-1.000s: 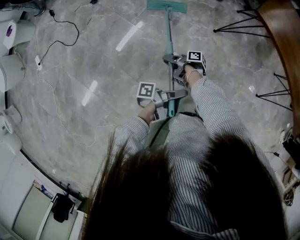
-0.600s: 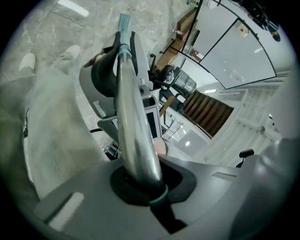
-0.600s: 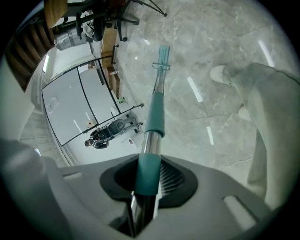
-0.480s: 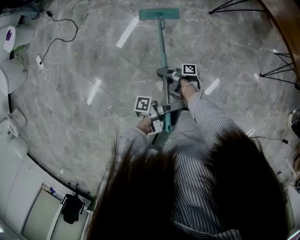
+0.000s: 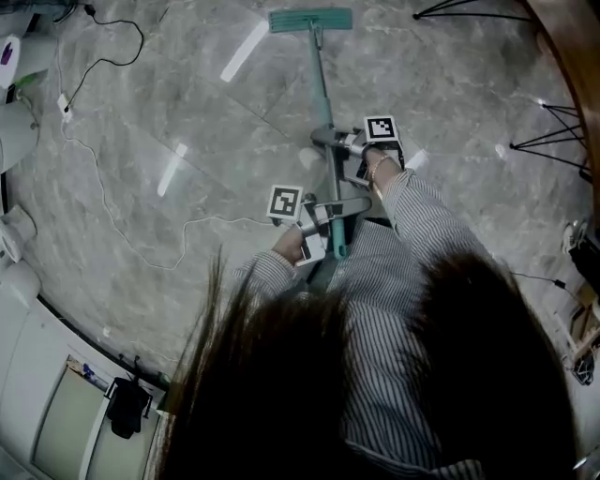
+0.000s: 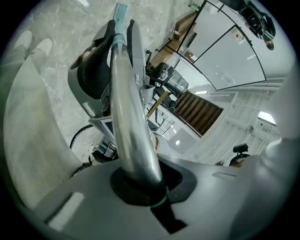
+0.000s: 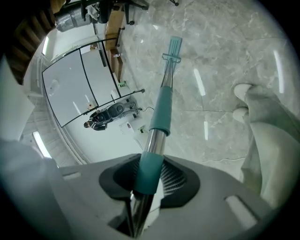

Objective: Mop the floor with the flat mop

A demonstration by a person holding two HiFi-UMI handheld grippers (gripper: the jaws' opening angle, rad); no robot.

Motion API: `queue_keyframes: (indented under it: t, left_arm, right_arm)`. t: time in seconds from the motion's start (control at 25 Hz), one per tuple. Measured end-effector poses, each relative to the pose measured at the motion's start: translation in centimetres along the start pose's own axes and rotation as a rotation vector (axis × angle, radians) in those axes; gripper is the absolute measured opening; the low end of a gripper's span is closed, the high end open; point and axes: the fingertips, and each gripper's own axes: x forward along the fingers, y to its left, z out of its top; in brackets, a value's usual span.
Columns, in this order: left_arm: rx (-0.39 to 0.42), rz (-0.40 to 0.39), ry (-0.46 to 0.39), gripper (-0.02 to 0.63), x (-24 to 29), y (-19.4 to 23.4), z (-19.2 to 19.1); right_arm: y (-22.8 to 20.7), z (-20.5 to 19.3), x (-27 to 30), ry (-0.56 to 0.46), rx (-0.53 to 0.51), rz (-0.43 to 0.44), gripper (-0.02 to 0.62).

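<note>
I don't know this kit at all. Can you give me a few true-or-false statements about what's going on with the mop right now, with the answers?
1. The left hand-held gripper and the right hand-held gripper are both shut on the handle. True.
2. The mop head is red. False: it is teal green.
3. The right hand-held gripper grips the handle nearer the mop head than the left one does. True.
4. The white cable runs under the mop head. False: it lies on the floor to the person's left, apart from the mop head.
</note>
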Motion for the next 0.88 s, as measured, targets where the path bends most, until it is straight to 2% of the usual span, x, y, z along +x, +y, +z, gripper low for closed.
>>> queue_keyframes:
  t: [0.2,0.52,0.88]
  left_arm:
    - [0.009,-0.002,-0.034,0.006,-1.5,-0.5,1.3]
    - [0.011,0.010,-0.030,0.006,0.2,0.8,-0.8]
    - [0.005,0.009,-0.019,0.007,0.6,0.0,-0.6]
  right_arm:
    - [0.2,0.2,1.9,0.028,-0.012,-0.025,0.103]
    - [-0.8,-1.0,-0.6,0.069,-0.026,-0.050,0.102]
    - [-0.2,-0.9,-0.4,0.109,-0.045,-0.090,0.103]
